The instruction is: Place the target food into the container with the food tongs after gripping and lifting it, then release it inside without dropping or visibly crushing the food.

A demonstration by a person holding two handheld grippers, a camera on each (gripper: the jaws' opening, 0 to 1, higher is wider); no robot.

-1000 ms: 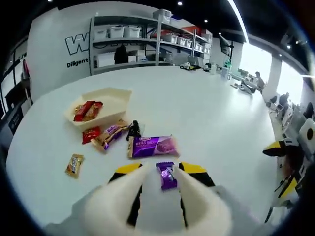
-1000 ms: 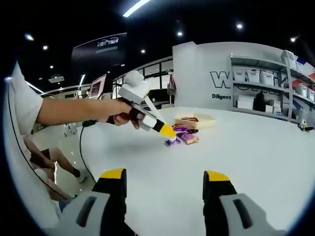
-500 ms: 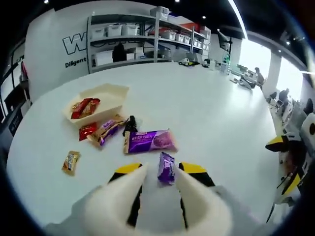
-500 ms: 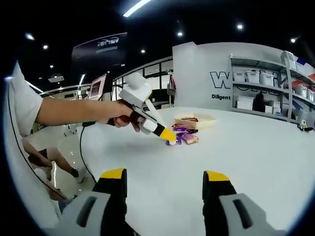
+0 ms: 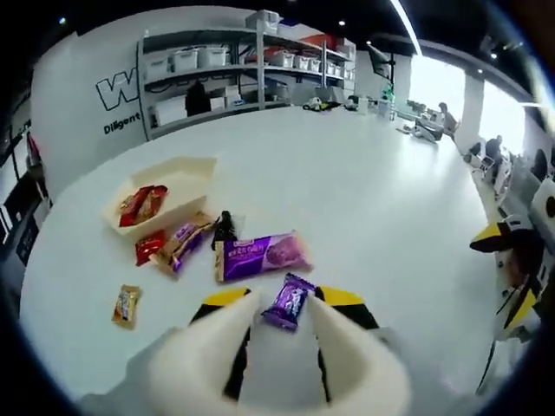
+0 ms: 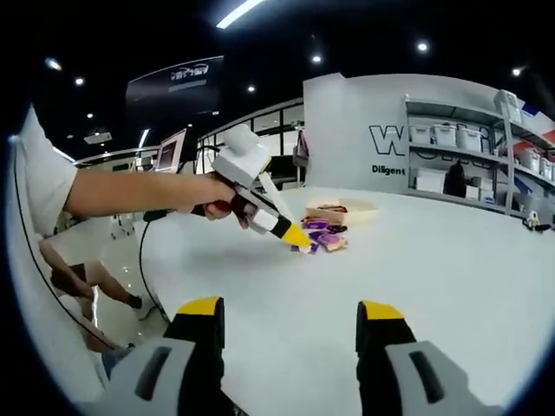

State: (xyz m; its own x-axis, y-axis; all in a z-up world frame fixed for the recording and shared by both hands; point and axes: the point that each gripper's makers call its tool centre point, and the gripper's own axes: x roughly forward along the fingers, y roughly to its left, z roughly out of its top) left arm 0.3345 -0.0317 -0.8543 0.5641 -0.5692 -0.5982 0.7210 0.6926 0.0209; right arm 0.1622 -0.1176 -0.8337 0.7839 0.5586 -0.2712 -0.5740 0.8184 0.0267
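Left claw (image 5: pixel 277 305) is clamped on our small purple candy (image 5: pixel 289 302); right claw (image 6: pixel 290 322) hangs apart over the table (image 6: pixel 434 260).

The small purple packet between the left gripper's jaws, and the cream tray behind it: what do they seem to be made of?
The small purple packet looks like thin glossy plastic film: it is crinkled, with crimped ends and highlights. The cream tray seems to be matte moulded pulp or thin plastic; its walls look dull and evenly coloured, so I cannot tell which. The left gripper holds the packet at its yellow tips.
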